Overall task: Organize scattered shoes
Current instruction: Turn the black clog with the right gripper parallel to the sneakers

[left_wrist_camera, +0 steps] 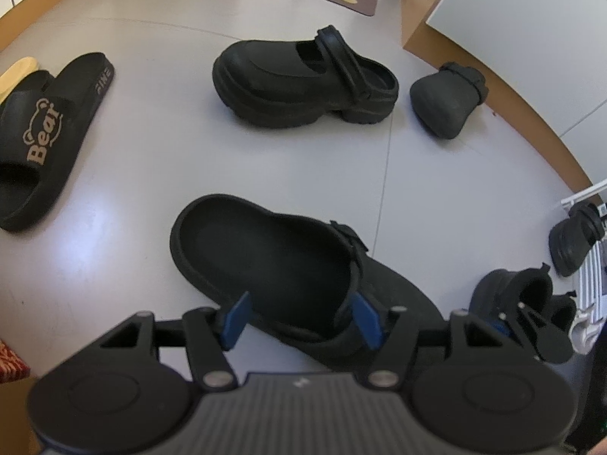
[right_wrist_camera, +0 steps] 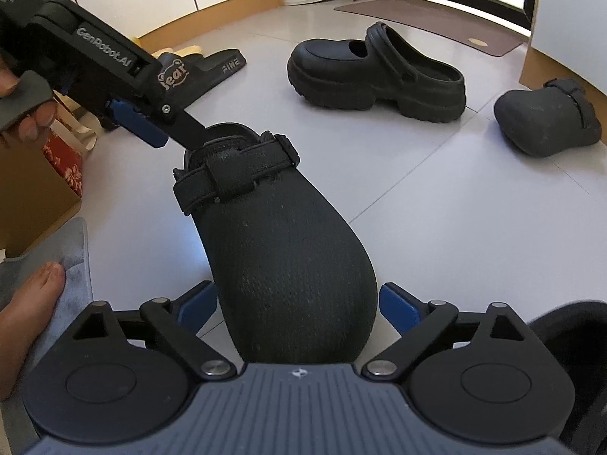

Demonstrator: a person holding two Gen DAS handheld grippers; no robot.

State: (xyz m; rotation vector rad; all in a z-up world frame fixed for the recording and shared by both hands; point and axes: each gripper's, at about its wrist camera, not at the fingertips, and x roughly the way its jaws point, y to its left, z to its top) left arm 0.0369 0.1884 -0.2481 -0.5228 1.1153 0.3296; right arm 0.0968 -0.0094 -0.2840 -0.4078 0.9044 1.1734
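My left gripper (left_wrist_camera: 301, 320) and right gripper (right_wrist_camera: 297, 309) both stand spread around the black clog (right_wrist_camera: 280, 235), low in frame, bracketing heel and toe to steady it.

Black knit-fabric clog w/ strap (right_wrist_camera: 288, 250): matt, finely textured cloth upper. Chunky black platform clog (right_wrist_camera: 375, 72): smooth rubbery plastic, slight sheen. Pale tiled floor (left_wrist_camera: 114, 227): glossy, reflective. Grey towel-like mat (right_wrist_camera: 76, 265): soft cloth. Brown cardboard box (right_wrist_camera: 34, 197): matt paper.
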